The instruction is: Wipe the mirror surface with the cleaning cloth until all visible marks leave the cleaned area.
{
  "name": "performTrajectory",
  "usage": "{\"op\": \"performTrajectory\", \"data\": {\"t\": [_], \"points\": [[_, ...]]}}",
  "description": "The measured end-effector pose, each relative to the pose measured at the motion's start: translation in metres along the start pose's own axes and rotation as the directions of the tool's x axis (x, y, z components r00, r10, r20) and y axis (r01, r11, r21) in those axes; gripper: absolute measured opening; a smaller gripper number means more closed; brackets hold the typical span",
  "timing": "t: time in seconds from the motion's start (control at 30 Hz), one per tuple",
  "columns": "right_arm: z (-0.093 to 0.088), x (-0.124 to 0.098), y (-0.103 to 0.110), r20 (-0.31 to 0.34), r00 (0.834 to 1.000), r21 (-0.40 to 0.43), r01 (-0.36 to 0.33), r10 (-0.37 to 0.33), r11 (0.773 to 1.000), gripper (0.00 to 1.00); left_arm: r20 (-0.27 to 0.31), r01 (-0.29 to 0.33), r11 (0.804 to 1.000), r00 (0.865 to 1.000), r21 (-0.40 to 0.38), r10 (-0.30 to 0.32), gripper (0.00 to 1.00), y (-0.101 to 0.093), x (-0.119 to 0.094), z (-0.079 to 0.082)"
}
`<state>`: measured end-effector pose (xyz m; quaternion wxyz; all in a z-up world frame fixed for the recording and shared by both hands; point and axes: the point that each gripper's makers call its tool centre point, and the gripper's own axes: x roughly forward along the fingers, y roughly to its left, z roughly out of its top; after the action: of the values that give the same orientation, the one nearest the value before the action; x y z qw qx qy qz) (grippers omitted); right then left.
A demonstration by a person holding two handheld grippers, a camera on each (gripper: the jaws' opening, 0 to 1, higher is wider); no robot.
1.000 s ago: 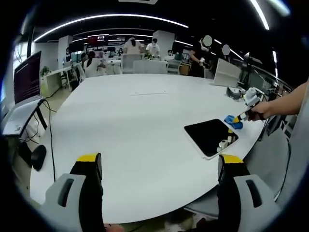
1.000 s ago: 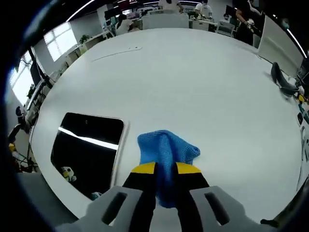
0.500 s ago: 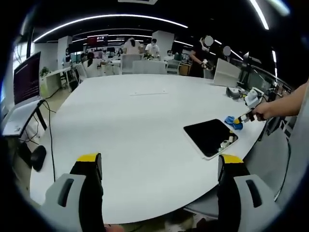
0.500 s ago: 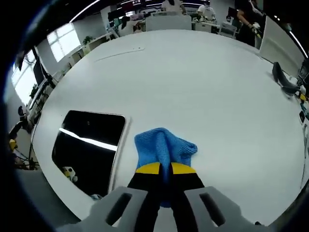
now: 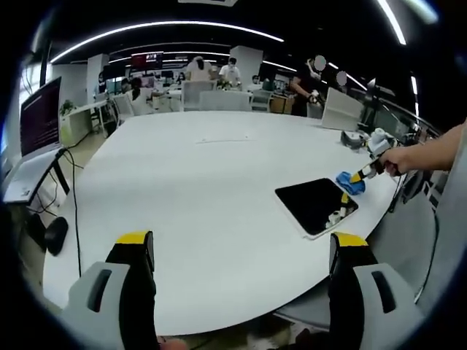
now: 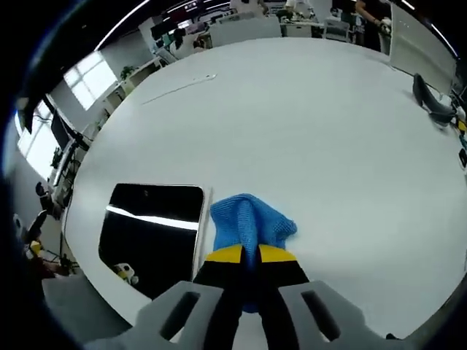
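A dark rectangular mirror (image 5: 315, 205) with a white frame lies flat near the right edge of the white table (image 5: 204, 197); it also shows at lower left as the mirror (image 6: 149, 237). A blue cleaning cloth (image 6: 248, 223) is bunched on the table just right of the mirror's edge, and my right gripper (image 6: 246, 255) is shut on it. In the left gripper view the cloth (image 5: 349, 183) sits at the mirror's far corner, held by the right gripper (image 5: 361, 175) in a person's hand. My left gripper (image 5: 241, 251) stands open and empty, far from the mirror.
A monitor (image 5: 40, 117) and cables stand at the left. A dark object (image 6: 430, 106) lies on the table at the far right. People sit and stand at desks in the background. A white divider panel (image 5: 341, 109) stands beyond the table.
The right gripper, still shut on the cloth, has shifted slightly toward the mirror's edge. The left gripper has barely moved.
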<state>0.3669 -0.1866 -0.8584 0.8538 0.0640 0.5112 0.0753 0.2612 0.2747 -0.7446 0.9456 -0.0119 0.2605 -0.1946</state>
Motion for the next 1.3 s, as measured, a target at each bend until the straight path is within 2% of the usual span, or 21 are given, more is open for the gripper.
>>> {"op": "performTrajectory", "data": {"t": [0.23,0.3,0.33,0.5,0.73,0.8,0.9,1.0,1.1,1.17,1.3], "points": [[0.019,-0.002,0.023,0.025,0.998,0.005,-0.058,0.057,0.998,0.01,-0.003,0.019,1.000,1.000,0.013,-0.019,0.99,-0.005,0.001,-0.001],[0.022,0.000,0.025,0.016,0.999,0.068,-0.049,0.048,0.996,0.01,-0.007,0.023,1.000,1.000,0.017,-0.023,0.99,-0.005,0.003,0.000],[0.026,0.002,0.028,0.025,0.998,0.060,-0.061,0.060,0.996,0.01,-0.005,0.024,1.000,1.000,0.017,-0.024,0.99,-0.005,0.003,0.001],[0.022,0.014,0.037,-0.024,0.998,0.082,-0.063,0.065,0.995,0.01,-0.002,0.035,0.999,0.999,0.024,-0.035,0.99,-0.007,0.004,0.004],[0.031,0.026,0.045,-0.003,0.999,0.103,-0.038,0.039,0.994,0.01,-0.017,0.045,0.998,0.999,0.032,-0.045,0.99,-0.006,0.003,-0.001],[0.029,0.030,0.050,-0.019,0.999,0.090,-0.049,0.051,0.995,0.01,-0.021,0.046,0.998,0.999,0.035,-0.046,0.99,-0.005,0.002,-0.003],[0.030,0.035,0.059,-0.008,0.998,0.053,-0.062,0.062,0.997,0.01,-0.025,0.047,0.998,0.999,0.036,-0.046,0.99,-0.004,0.001,-0.004],[0.024,0.039,0.062,-0.030,0.999,0.032,-0.042,0.043,0.999,0.01,-0.027,0.045,0.998,0.999,0.036,-0.044,0.99,-0.003,-0.001,-0.004],[0.022,0.039,0.065,-0.024,0.999,0.028,-0.030,0.030,0.999,0.01,-0.028,0.044,0.998,0.999,0.038,-0.043,0.99,-0.001,-0.002,-0.004],[0.023,0.040,0.064,-0.015,1.000,-0.019,-0.027,0.027,0.999,0.01,-0.028,0.042,0.998,0.999,0.037,-0.041,0.99,-0.001,-0.002,-0.005],[0.024,0.039,0.065,-0.005,1.000,-0.007,-0.030,0.030,1.000,0.01,-0.027,0.040,0.999,0.999,0.036,-0.040,0.99,-0.001,-0.002,-0.005]]}}
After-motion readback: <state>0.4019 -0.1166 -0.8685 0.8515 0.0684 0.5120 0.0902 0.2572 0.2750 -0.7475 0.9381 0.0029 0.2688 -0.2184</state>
